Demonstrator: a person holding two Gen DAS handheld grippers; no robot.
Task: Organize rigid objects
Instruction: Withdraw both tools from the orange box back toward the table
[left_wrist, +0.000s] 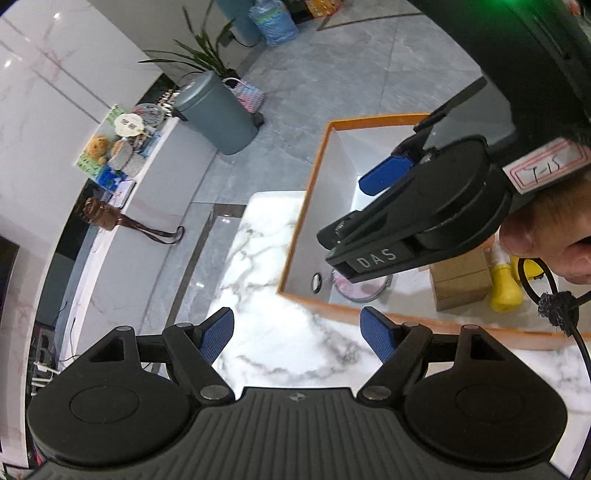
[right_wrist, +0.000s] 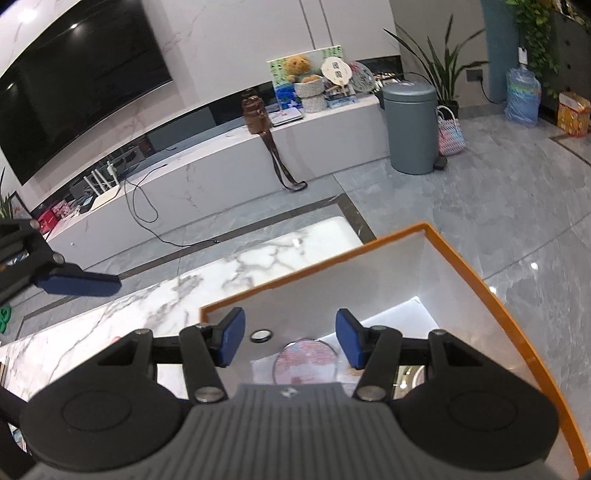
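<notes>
Marble-patterned tabletop (left_wrist: 266, 258) fills the near ground in both views, with grey floor tiles and a long white media bench beyond. On the table sits the orange-rimmed box (left_wrist: 306, 221), its white interior open to us.

Inside the box we see a round pink tin (right_wrist: 306, 360) lying flat on the floor of the box, a small round silver-rimmed item (right_wrist: 260, 335) just beside it, and, in the left wrist view, a brown cardboard box (left_wrist: 461, 280) and a yellow object (left_wrist: 506, 291) further along the same side. What the yellow object is we cannot tell.

Our right gripper (right_wrist: 290, 341) hangs over the box with its blue pads spread apart and nothing between them. The pink tin lies directly ahead of and below it, centred in the gap between the pads; being round, it offers no preferred axis. We judge that the next move depends on this: the right gripper stands straight over the box contents.

Our left gripper (left_wrist: 297, 338) is also spread and empty, held over bare marble outside the box, near its orange wall. It is plainly the farther of the two from anything inside, so we judge the right hand is placed to act.
</notes>
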